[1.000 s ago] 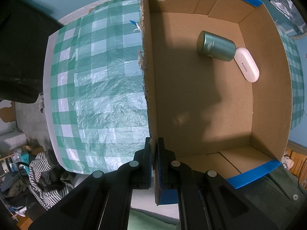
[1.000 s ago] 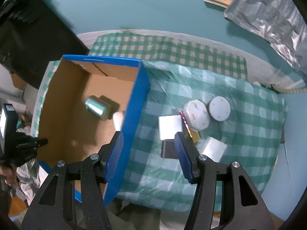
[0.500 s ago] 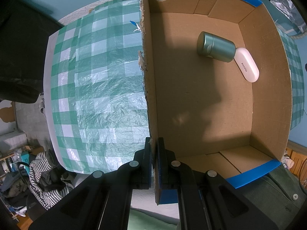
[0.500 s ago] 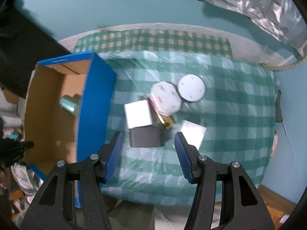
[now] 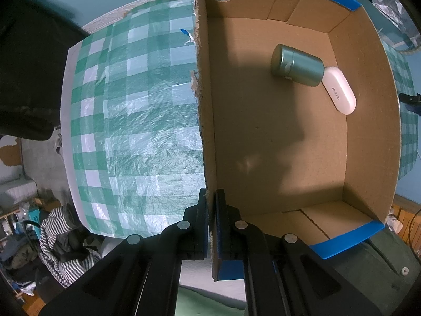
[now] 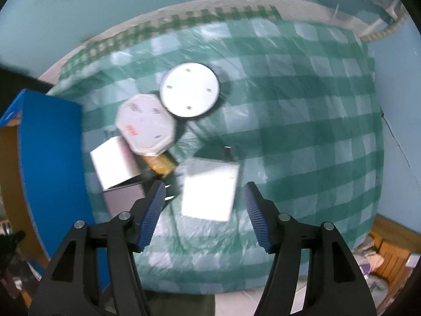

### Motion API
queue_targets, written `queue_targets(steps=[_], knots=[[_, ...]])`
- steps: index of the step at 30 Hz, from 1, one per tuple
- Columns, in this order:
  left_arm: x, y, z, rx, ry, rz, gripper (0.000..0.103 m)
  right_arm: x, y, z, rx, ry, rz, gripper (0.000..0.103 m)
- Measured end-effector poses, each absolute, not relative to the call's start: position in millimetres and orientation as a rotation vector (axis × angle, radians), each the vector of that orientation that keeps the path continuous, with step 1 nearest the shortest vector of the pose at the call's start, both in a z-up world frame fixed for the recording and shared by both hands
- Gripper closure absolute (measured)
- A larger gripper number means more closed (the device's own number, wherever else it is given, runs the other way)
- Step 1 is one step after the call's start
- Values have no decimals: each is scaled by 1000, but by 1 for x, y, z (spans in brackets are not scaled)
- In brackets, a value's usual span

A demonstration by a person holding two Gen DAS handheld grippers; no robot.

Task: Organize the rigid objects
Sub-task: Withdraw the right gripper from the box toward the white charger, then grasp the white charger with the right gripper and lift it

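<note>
Left gripper point(image 5: 211, 210) unchanged, clamped on cardboard box point(image 5: 276, 144) side wall, steadying it. Green tin point(image 5: 297, 65) and white case point(image 5: 339, 90) already inside, touching. Right gripper point(image 6: 204, 208) has swung off box toward table pile, jaws wide, empty, now straddling white flat box point(image 6: 209, 191). Judgement: next pick lined up; round disc point(image 6: 189, 89), octagonal box point(image 6: 146, 125) wait on checked cloth point(image 6: 302, 131).

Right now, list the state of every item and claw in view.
left claw: shut on the cardboard box wall
right claw: open, above the white square box
green canister: on its side in the box
white case: closed, touching the canister
round disc: flat on the tablecloth
</note>
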State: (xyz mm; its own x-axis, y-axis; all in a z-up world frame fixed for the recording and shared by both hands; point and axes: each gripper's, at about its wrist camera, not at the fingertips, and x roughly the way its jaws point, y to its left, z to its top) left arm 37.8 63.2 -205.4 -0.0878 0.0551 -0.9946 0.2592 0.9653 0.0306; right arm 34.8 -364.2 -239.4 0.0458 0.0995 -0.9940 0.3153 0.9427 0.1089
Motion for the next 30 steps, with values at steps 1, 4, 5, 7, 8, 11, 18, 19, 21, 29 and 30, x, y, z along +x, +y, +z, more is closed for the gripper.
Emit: queue_targets(steps=[1,4,5,7,8,11,18,19,21,29,30], knots=[[37,62,-205,243,1655,-171,98,35,-366,-243,347,1532,-170,40],[37,62,-206,242,1655,-168,98,38,-370,-255,365,1542,-180,40],[37,62,-206,241,1655,-167,98,39,-370,-260,364,1547,-184,40],[37,62,-206,241,1655,-167,98,40,-370,-266,353,1559,-194,40],[37,62,-206,241,1655,-167,98,41,-370,-269,350,1562,-195,40],[37,62,-206,241,1657,-165,98,44,-366,-276,337,1568,-188,40],[36,63,-206,234,1658,-163,98,47,-356,-287,305,1584,-184,40],[36,63,-206,234,1658,-163,98,48,-354,-287,299,1583,-182,41],[36,63,-206,235,1658,-163,98,49,-352,-287,272,1583,-189,47],[37,63,-208,230,1661,-163,98,42,-355,-285,273,1561,-183,50],[37,64,-208,230,1662,-164,98,41,-355,-284,275,1558,-180,50]])
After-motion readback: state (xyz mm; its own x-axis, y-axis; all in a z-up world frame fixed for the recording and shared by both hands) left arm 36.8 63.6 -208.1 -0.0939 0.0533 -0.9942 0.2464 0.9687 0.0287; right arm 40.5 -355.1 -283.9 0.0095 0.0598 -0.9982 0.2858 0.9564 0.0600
